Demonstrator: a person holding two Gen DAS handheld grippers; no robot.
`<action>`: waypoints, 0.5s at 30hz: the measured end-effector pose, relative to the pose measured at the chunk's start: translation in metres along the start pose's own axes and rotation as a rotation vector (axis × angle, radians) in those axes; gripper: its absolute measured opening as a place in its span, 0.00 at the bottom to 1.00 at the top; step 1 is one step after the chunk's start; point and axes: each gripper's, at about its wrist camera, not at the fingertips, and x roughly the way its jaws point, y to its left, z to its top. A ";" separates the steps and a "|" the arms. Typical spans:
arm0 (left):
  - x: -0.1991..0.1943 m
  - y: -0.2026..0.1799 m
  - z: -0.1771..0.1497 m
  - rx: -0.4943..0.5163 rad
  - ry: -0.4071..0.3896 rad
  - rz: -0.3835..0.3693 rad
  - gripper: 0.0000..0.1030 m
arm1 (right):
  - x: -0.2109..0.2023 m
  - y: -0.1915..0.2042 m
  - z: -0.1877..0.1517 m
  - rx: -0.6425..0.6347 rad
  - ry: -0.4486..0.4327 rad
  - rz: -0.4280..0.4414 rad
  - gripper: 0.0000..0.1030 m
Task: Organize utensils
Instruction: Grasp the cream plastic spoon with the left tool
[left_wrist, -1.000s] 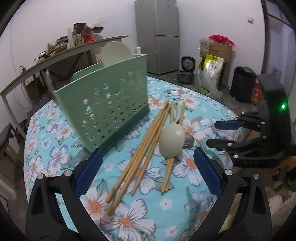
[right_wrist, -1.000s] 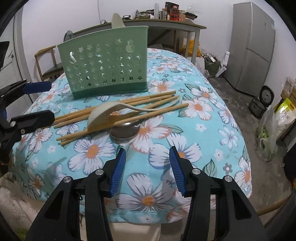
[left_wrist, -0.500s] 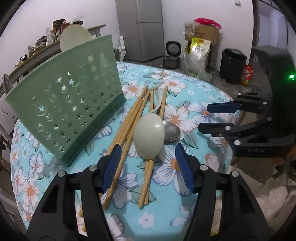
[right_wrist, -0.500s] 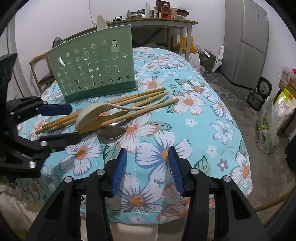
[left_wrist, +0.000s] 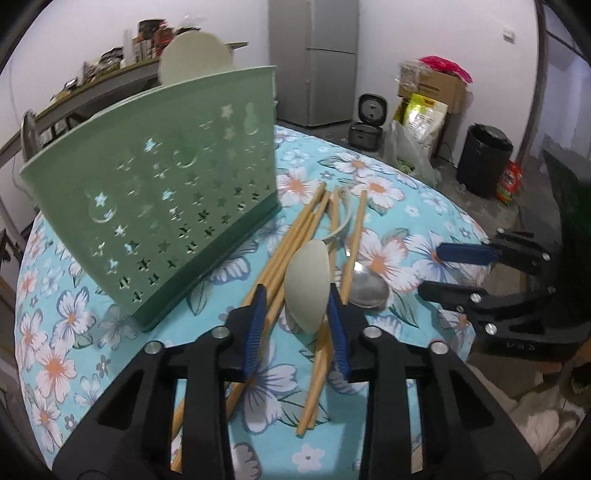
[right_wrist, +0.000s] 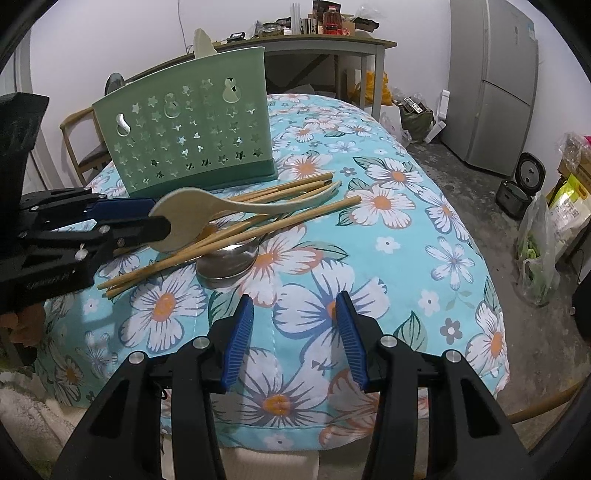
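Spoon bowl (left_wrist: 307, 284) sits between left gripper's (left_wrist: 297, 325) closing fingers (left_wrist: 254, 328).

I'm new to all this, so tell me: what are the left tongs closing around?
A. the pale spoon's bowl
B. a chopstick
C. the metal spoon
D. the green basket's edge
A: the left tongs have just been closing, and the pale spoon has its bowl between their blue pads.
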 end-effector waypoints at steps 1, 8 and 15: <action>0.001 0.002 0.000 -0.011 0.004 0.000 0.28 | 0.000 0.000 0.000 0.000 0.000 0.000 0.44; 0.014 0.000 -0.001 -0.022 0.038 -0.008 0.28 | -0.001 -0.001 0.000 0.002 -0.007 0.003 0.41; 0.008 0.005 0.002 -0.064 0.014 -0.001 0.06 | -0.001 -0.001 0.001 0.002 -0.008 0.002 0.39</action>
